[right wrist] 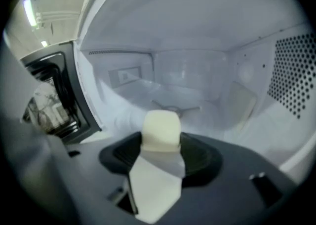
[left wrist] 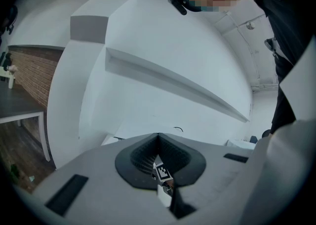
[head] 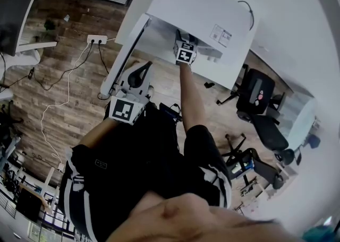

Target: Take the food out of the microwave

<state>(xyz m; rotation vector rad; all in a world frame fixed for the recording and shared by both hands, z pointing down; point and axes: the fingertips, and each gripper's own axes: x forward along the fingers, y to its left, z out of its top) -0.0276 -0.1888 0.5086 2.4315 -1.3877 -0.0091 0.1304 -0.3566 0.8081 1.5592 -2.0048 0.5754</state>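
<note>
The white microwave [head: 196,7] stands with its door [head: 125,58] swung open to the left. My right gripper [head: 185,50] reaches into the cavity. In the right gripper view its jaws [right wrist: 160,137] are shut on a pale cream block of food [right wrist: 160,126], held just above the microwave floor in front of the turntable hub [right wrist: 175,106]. The dark door window [right wrist: 49,95] shows at the left. My left gripper [head: 139,74] hangs below the door's edge. In the left gripper view its jaws [left wrist: 158,137] are shut, empty, and point up at a white wall.
A power strip [head: 97,39] with cables lies on the wooden floor to the left. Black office chairs [head: 257,92] stand to the right of the microwave table. A perforated vent panel [right wrist: 294,76] lines the cavity's right wall.
</note>
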